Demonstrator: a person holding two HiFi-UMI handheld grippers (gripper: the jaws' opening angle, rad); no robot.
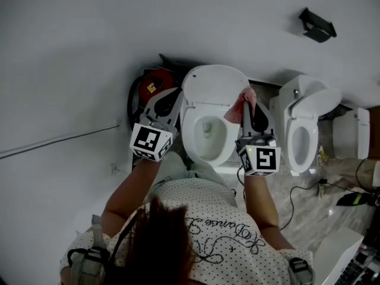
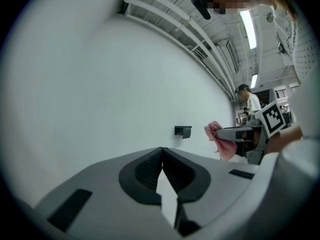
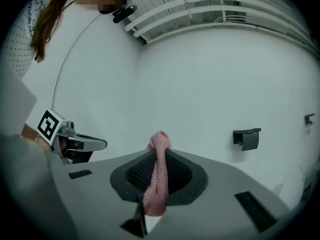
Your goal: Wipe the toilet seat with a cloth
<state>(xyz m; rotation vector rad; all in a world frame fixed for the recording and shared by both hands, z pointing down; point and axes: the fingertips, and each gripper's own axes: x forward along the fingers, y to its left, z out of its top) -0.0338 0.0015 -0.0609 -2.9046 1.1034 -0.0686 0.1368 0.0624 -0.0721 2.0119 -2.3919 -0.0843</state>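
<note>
left tongs (image 2: 161, 152): jaws shut tip to tip, nothing between. right tongs (image 3: 157, 151): jaws clamped on 1 pink cloth (image 3: 156, 180), which runs up between the pads and bunches above the tips. in head view the right tongs (image 1: 252, 107) hold the cloth (image 1: 239, 108) at the far right edge of the toilet seat (image 1: 189, 128), beside the raised lid (image 1: 215, 84); can't tell if cloth touches seat. the left tongs (image 1: 170, 102) sit just left of the same bowl, by the lid's left edge.

counts: 2 tongs, 1 cloth, 2 toilets. the 2nd toilet (image 1: 304, 129) is to the right, lid also up.

only the head view shows the toilets, a red item (image 1: 155, 83) partly hidden behind the left tongs, and a thin cable (image 1: 59, 138) along the wall. left gripper view shows the cloth (image 2: 220, 140) hanging from the other tongs, a black wall holder (image 2: 183, 131), and a 2nd person (image 2: 248, 101) far off, small. right gripper view shows that holder (image 3: 247, 138) plus another (image 3: 310, 119) cut off at the right edge. no toilet in either gripper view.
</note>
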